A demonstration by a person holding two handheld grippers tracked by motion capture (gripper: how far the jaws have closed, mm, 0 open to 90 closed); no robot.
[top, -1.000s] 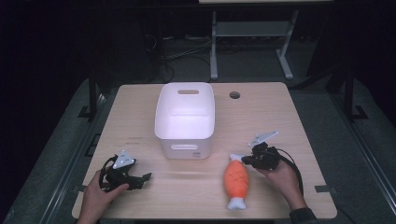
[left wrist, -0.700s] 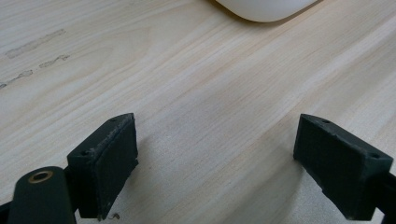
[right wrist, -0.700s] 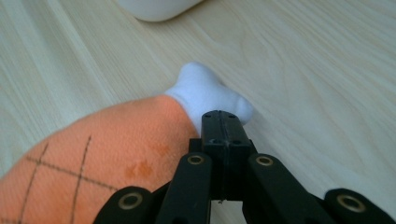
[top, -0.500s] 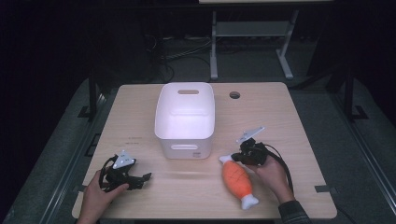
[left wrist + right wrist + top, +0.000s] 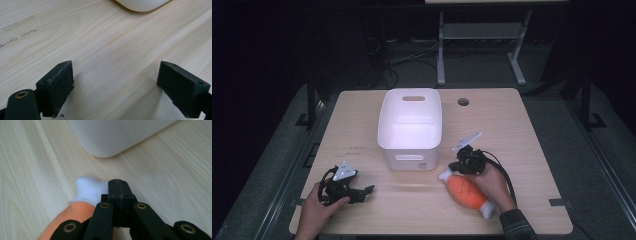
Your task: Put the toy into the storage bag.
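The right gripper (image 5: pixel 464 161) has its jaws clenched with nothing between them — the fish (image 5: pixel 468 193) lies just beside and below their tips, white tail toward the bin (image 5: pixel 410 120), long axis running back toward the person. The left gripper (image 5: pixel 346 186) rests released on the worktop (image 5: pixel 522 130), probably waiting.

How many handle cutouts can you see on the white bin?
2. One handle cutout is in the far wall of the white bin; the other handle cutout is in the near wall, facing the person. The side walls show none, though their outer faces are partly hidden.
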